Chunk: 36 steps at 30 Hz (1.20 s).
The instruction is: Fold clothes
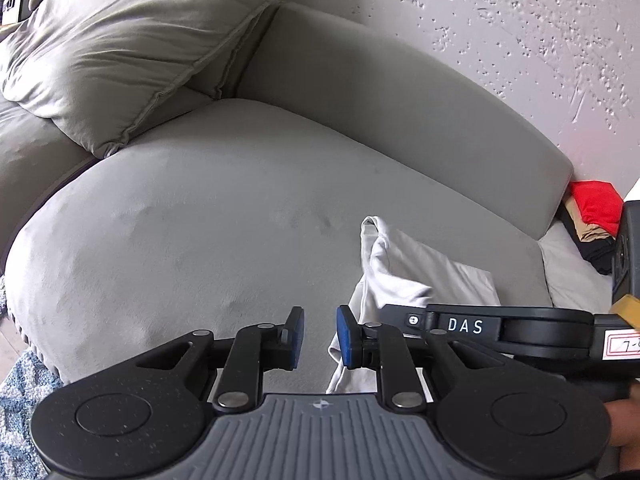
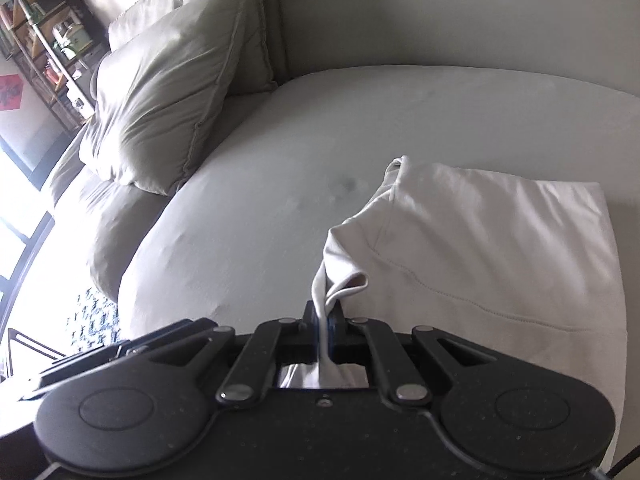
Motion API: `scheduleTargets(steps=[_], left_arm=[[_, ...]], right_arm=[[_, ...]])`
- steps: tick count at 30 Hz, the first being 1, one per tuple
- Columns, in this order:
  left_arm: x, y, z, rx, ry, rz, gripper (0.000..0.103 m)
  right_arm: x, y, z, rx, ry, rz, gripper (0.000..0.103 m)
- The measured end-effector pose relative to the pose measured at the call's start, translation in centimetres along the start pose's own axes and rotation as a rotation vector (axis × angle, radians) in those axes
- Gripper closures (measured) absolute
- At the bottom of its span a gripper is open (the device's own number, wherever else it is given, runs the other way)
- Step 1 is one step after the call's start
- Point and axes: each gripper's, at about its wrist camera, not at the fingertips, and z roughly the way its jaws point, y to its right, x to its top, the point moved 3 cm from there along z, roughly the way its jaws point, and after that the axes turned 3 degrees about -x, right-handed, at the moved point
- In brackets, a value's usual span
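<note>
White cotton garment, perhaps fleece, pinched in right claw.

We carry two matching tools. Our left gripper has black speckled arms with silver rivets, blue pads and a ribbed grey base bearing a small cross mark. Our right gripper (lettered "DAS" on its side, with a red-bordered label) is black with the same rivets.
</note>
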Motion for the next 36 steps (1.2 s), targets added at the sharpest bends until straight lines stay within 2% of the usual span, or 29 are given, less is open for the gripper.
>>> scheduleTargets(steps=[2,3,4,6,8,11,13,14,16,19,21,23,25,27,30,33,36], left_arm=[[0.0,0.3,-0.1,0.004,0.002,0.007,0.089],[0.0,0.2,-0.1,0.007,0.005,0.004,0.087],[-0.1,0.2,-0.2,0.006,0.007,0.000,0.087],[-0.1,0.2,-0.3,-0.002,0.009,-0.002,0.088],[-0.1,0.3,-0.3,-0.017,0.010,0.003,0.089],[-0.1,1.9,0.5,-0.058,-0.033,0.081,0.094],[-0.1,3.5,1.4,-0.088,-0.071,0.164,0.098],[-0.1,4.6,1.9,-0.107,-0.085,0.215,0.098],[0.2,6.1,3.1,-0.115,-0.104,0.273,0.098],[0.0,6.5,6.8,0.092,-0.246,0.310,0.098],[-0.2,6.7,9.2,0.229,-0.338,0.334,0.099],[-0.5,6.1,9.1,0.273,-0.355,0.341,0.099],[-0.8,5.4,9.0,0.315,-0.371,0.348,0.098],[-0.7,4.7,7.7,0.284,-0.343,0.328,0.098],[0.0,4.1,5.0,0.218,-0.241,0.293,0.097],[0.7,4.8,2.6,0.136,-0.122,0.278,0.097],[1.5,7.2,3.2,0.038,-0.089,0.305,0.097]], right_arm=[[0.1,0.6,-0.3,0.112,-0.017,0.031,0.071],[0.2,1.1,-0.8,0.175,-0.020,0.057,0.070],[0.2,1.7,-1.5,0.220,-0.011,0.070,0.064],[0.0,3.5,-3.6,0.249,0.026,0.085,0.060],[-0.5,6.2,-5.8,0.205,0.057,0.113,0.060],[-1.8,10.5,-9.0,0.159,0.102,0.165,0.062],[-2.8,12.7,-10.5,0.093,0.143,0.156,0.086],[-3.3,13.2,-10.6,0.064,0.145,0.130,0.091],[-4.3,13.7,-10.3,0.021,0.141,0.081,0.093],[-5.5,13.1,-8.3,-0.020,0.115,-0.034,0.093],[-6.8,12.6,-7.2,-0.090,0.083,-0.137,0.093],[-8.5,12.4,-6.5,-0.165,0.035,-0.220,0.093],[-9.7,12.7,-7.5,-0.165,0.036,-0.245,0.093],[-10.1,13.4,-8.7,-0.155,0.011,-0.234,0.092],[-9.1,14.9,-11.9,-0.091,0.039,-0.145,0.091],[-7.1,16.9,-13.6,-0.062,0.124,-0.055,0.089],[-4.8,19.1,-12.7,-0.015,0.187,0.073,0.089]])
